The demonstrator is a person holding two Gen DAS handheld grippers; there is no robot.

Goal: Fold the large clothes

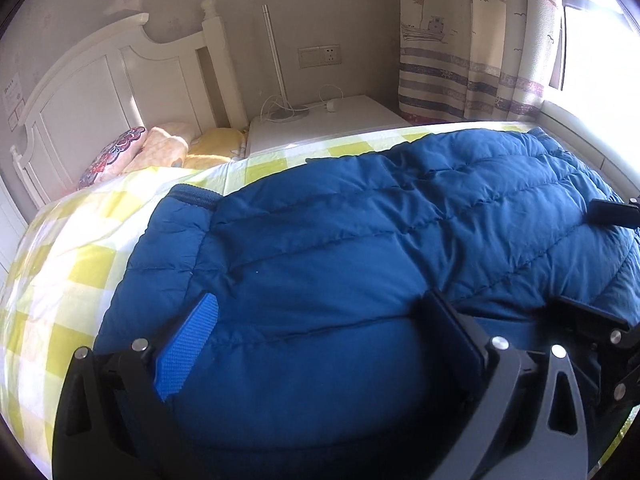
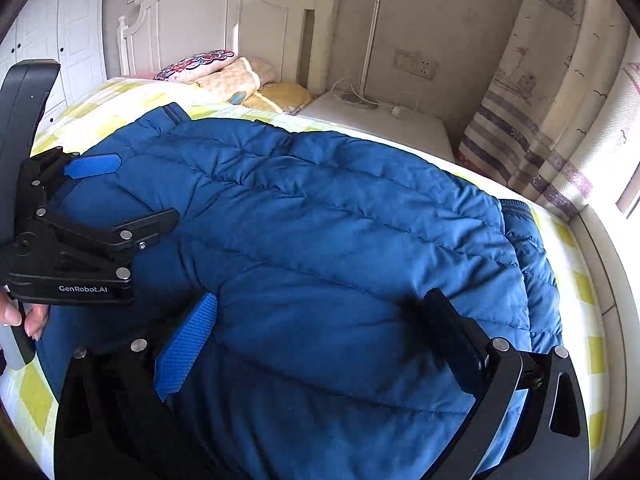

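A large blue quilted puffer jacket [image 1: 360, 232] [image 2: 320, 208] lies spread across a bed with a yellow-and-white checked sheet [image 1: 68, 264] [image 2: 120, 96]. In the left wrist view, my left gripper [image 1: 324, 320] is open wide, low over the jacket's near part, and padded fabric bulges between its fingers. My right gripper [image 1: 608, 264] shows at the right edge, also open on the jacket. In the right wrist view, my right gripper [image 2: 320, 320] stands open over the jacket's near bulge. The left gripper [image 2: 148, 188] is open at the left, held by a hand [image 2: 24, 316].
A white headboard [image 1: 100, 80] with several pillows [image 1: 160, 152] stands at the bed's far end. Beside it is a white nightstand [image 1: 328, 120] with a lamp and cable. A patterned curtain [image 1: 472, 40] and a bright window [image 1: 592, 48] are to the right, and white wardrobe doors [image 2: 72, 20] to the left.
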